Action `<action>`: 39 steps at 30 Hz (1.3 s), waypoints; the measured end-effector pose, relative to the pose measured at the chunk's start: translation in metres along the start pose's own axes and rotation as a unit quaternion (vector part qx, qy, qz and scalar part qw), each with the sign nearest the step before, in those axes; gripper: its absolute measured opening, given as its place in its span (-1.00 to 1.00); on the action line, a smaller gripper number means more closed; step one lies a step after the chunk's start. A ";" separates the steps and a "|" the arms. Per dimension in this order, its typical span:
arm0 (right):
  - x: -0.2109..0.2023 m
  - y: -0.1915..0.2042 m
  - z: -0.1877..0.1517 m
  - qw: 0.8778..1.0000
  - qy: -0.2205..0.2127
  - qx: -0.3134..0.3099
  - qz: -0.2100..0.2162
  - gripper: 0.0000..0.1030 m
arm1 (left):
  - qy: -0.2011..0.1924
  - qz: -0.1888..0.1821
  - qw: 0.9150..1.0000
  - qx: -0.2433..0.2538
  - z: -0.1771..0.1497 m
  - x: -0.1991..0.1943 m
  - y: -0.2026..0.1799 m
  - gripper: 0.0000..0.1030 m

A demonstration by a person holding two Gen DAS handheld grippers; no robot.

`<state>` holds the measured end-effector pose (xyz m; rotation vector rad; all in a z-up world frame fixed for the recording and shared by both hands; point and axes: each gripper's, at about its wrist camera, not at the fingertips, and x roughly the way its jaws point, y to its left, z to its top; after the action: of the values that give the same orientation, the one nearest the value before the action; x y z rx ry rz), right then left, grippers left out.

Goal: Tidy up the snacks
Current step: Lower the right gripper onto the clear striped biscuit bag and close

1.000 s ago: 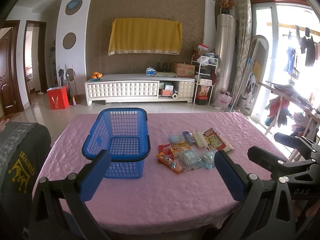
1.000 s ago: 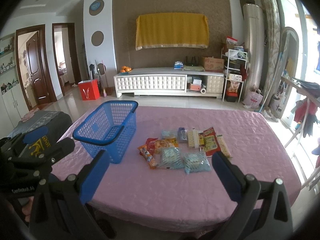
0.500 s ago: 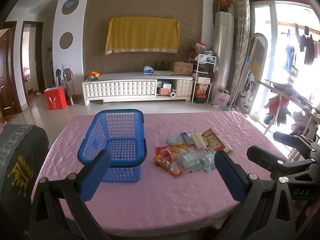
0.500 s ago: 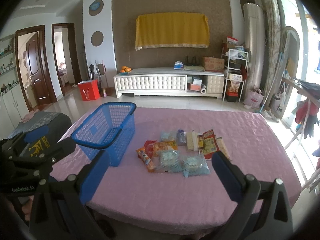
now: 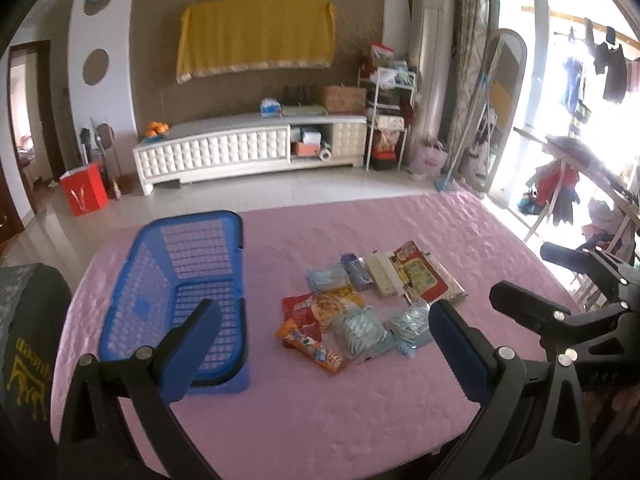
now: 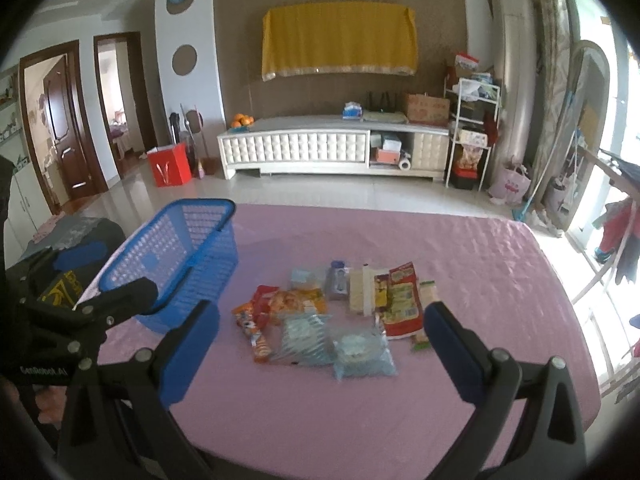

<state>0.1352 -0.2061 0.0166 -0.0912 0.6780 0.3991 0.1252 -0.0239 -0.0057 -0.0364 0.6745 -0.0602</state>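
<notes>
the left claw (image 5: 324, 344) hangs above the near edge of the desk (image 5: 320, 412), its two blue-padded fingers (image 5: 188, 350) spread wide with nothing between them. the right claw (image 6: 320, 346) is the same: wide apart, empty, held over the near side of the desk. each claw shows at the edge of the other's view, the right one at the far right of the left view, the left one low on the left of the right view.

the desk is covered by a pink quilted cloth (image 6: 480, 256). on it, just past the claws, lies a loose cluster of snack packets (image 5: 360, 296), some touching or overlapping. nearest are an orange wrapper (image 6: 254, 332), a clear bag with pale blue contents (image 6: 304, 338) and a second clear bag (image 6: 362, 350) beside it. behind them sit a red and yellow packet (image 6: 400, 300), a pale cream packet (image 6: 362, 290) and a few smaller ones too small to tell apart.

left of the snacks, close but apart from them, stands a blue plastic basket (image 5: 176, 284), upright and with nothing visible inside.

a dark cloth with yellow print (image 5: 24, 356) drapes something at the desk's left edge.

beyond the desk is a tiled floor (image 6: 320, 192), a red bag (image 6: 170, 164), then a long white cabinet (image 6: 332, 148) with oranges (image 6: 242, 120) on top, and a yellow cloth (image 6: 340, 46) hung on the brown wall.
</notes>
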 end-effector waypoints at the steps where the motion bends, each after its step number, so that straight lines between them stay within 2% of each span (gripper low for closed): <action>1: 0.007 -0.004 0.002 1.000 0.007 0.002 -0.001 1.00 | 0.011 -0.004 1.000 0.001 0.003 0.010 -0.002 0.99; 8: 0.056 -0.036 0.007 0.998 0.060 0.005 0.003 0.88 | 0.080 -0.013 0.997 0.014 0.002 0.078 -0.016 0.97; 10: 0.068 -0.045 0.004 0.997 0.073 0.007 0.005 0.74 | 0.091 -0.017 0.996 0.014 -0.001 0.093 -0.019 0.92; 16: 0.103 -0.063 -0.012 0.993 0.113 0.022 0.030 0.53 | 0.142 -0.032 0.989 0.002 -0.015 0.143 -0.022 0.76; 19: 0.120 -0.063 -0.024 0.990 0.135 0.015 0.036 0.49 | 0.167 -0.035 0.985 -0.007 -0.028 0.164 -0.022 0.66; 23: 0.147 -0.061 -0.037 0.984 0.173 -0.008 0.036 0.47 | 0.197 -0.039 0.979 -0.016 -0.043 0.185 -0.020 0.66; 29: 0.182 -0.067 -0.051 0.973 0.223 0.016 0.052 0.47 | 0.220 -0.038 0.974 -0.022 -0.056 0.207 -0.016 0.66; 32: 0.189 -0.064 -0.055 0.972 0.227 0.015 0.055 0.47 | 0.230 -0.029 0.972 -0.028 -0.061 0.213 -0.010 0.66; 39: 0.194 -0.059 -0.052 0.972 0.230 -0.011 0.045 0.48 | 0.232 -0.035 0.971 -0.036 -0.066 0.215 -0.004 0.66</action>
<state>0.2644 -0.2070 -0.1479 -0.1783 1.1383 0.4794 0.2516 -0.0435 -0.1907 -0.1172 1.1446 -0.1135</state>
